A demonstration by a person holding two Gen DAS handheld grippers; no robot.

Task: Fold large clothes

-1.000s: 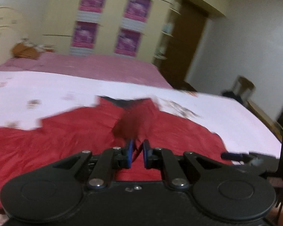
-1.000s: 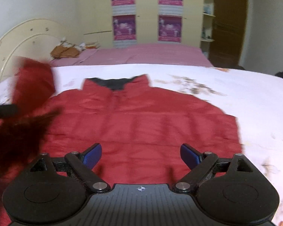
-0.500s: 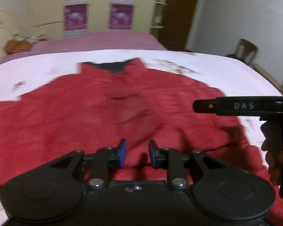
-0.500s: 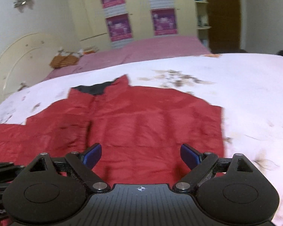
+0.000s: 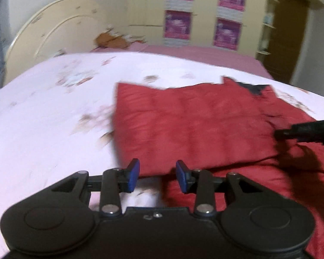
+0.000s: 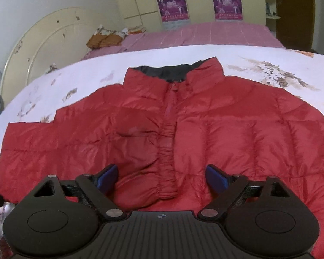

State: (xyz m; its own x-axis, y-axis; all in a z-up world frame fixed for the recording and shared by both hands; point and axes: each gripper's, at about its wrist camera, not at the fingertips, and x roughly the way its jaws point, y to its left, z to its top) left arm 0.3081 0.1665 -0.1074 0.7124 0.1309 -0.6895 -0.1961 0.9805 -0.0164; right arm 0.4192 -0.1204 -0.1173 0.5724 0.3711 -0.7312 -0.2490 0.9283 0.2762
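Red puffer jacket [image 6: 183,133] lies flat, zipped; left gripper [image 5: 157,176] opening, right gripper [image 6: 162,178] closing, both empty.

The left gripper [image 5: 157,176] hangs low over the near edge of a red padded jacket [image 5: 205,125] spread on a bed [image 5: 43,112] with a pale floral sheet; its blue-padded jaws are opening, with the jacket's folded edge and a strip of sheet showing in the gap and neither pad pressing on the cloth. The jacket's dark-lined collar [image 5: 251,87] lies at the far right. The black tip of the right gripper [image 5: 302,130] reaches in from the right edge above the jacket, and a cream headboard [image 5: 54,32] and purple posters [image 5: 178,27] stand behind, blurred.
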